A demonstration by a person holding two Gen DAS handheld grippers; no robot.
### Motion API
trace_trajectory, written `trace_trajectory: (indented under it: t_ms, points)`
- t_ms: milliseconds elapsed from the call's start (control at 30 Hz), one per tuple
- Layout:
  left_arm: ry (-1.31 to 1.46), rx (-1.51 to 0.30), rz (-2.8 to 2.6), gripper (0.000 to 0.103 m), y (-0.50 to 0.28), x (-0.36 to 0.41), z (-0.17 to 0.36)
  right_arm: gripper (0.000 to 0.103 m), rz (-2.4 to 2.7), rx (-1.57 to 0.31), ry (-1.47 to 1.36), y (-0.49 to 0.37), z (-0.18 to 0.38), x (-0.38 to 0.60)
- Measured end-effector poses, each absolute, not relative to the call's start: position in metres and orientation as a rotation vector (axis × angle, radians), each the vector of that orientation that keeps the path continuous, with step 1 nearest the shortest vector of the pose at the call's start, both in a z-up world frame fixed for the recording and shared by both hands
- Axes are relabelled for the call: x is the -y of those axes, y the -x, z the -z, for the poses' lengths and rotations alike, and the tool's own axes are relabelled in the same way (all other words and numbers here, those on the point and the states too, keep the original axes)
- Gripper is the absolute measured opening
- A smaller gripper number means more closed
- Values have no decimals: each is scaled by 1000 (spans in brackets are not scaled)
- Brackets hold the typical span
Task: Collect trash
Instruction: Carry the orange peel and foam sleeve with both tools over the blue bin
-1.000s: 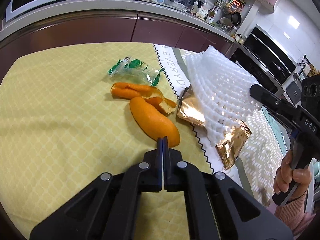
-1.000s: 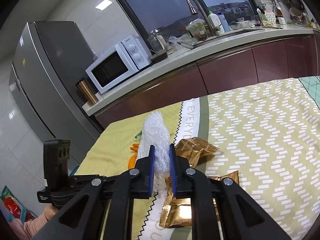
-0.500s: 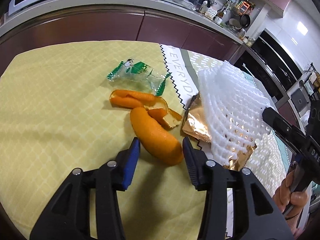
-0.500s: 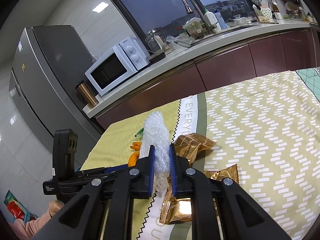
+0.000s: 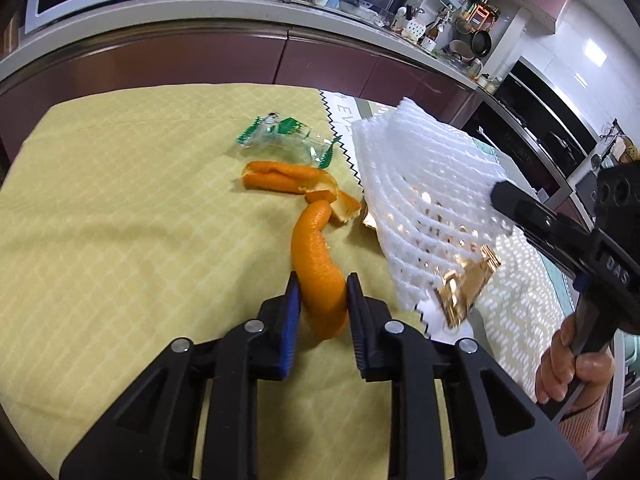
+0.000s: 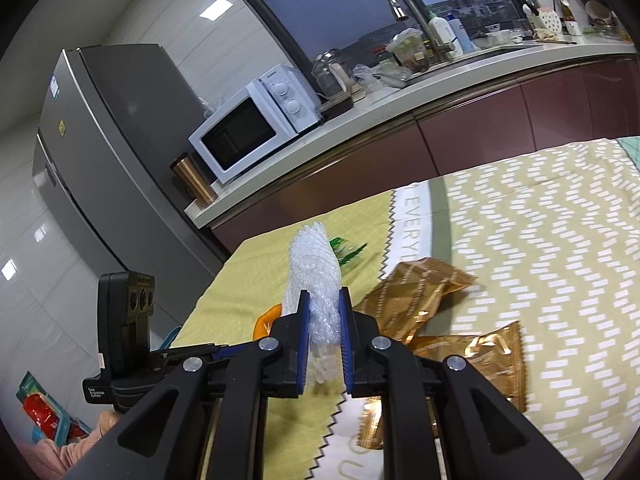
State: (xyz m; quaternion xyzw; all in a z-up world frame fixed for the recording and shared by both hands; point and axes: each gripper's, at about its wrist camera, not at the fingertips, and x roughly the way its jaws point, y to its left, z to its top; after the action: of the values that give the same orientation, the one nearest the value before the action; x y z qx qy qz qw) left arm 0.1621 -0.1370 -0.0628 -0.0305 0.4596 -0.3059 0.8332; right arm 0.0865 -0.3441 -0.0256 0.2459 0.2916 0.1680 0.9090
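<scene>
Angled down over the yellow cloth (image 5: 120, 208), the left gripper (image 5: 320, 300) has just been closing, its jaws now pinching the near end of the orange peel (image 5: 318, 264). Right of it, the right gripper (image 6: 323, 332) stays clamped on the white foam net (image 6: 314, 276), raised above the gold wrappers (image 6: 420, 292).

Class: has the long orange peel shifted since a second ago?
Yes. The orange peel has swung away from the green wrapper, its near end between the left tongs.

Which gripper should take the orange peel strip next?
Left. The left gripper already straddles the near end of the orange peel strip, its jaws having just been closing on it. The right gripper is shut on the white foam net, so it is occupied.
</scene>
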Motion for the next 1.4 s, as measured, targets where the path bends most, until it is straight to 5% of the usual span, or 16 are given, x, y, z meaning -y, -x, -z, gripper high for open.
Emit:
trace_trajectory:
  t_ms: [1400]
  points:
    - [89,-849,371,23,-82,-76,31,12,-740,-728,-444,-123,20,164]
